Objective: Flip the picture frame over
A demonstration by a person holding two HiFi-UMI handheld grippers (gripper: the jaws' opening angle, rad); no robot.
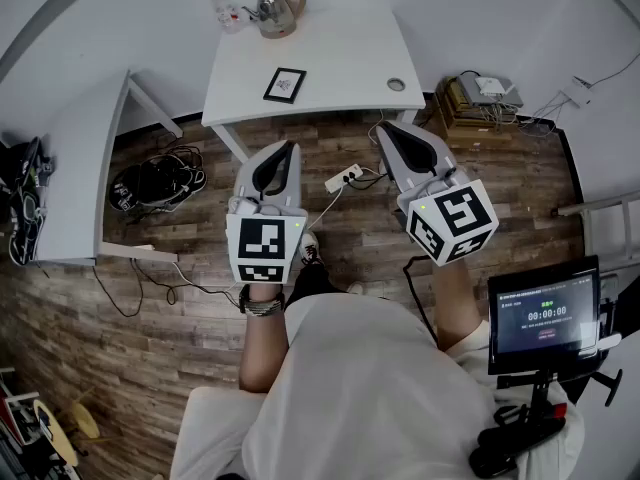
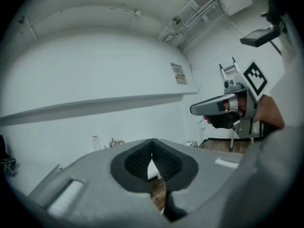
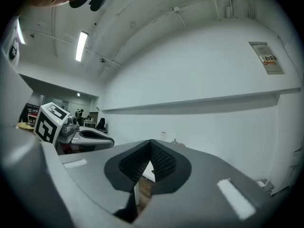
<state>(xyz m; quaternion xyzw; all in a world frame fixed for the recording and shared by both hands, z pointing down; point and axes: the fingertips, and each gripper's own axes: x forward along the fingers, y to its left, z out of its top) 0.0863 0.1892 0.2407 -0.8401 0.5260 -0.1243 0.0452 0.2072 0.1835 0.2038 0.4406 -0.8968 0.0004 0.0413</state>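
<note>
Left fingers (image 1: 284, 176) pressed together, empty | right fingers (image 1: 408, 150) pressed together, empty | picture frame (image 1: 285, 84) flat on tabletop (image 1: 340, 58), well ahead of both

A bare lab-like office: white desks (image 1: 335, 63), tangled cables (image 1: 155, 183), timer monitor (image 1: 545, 318).
</note>
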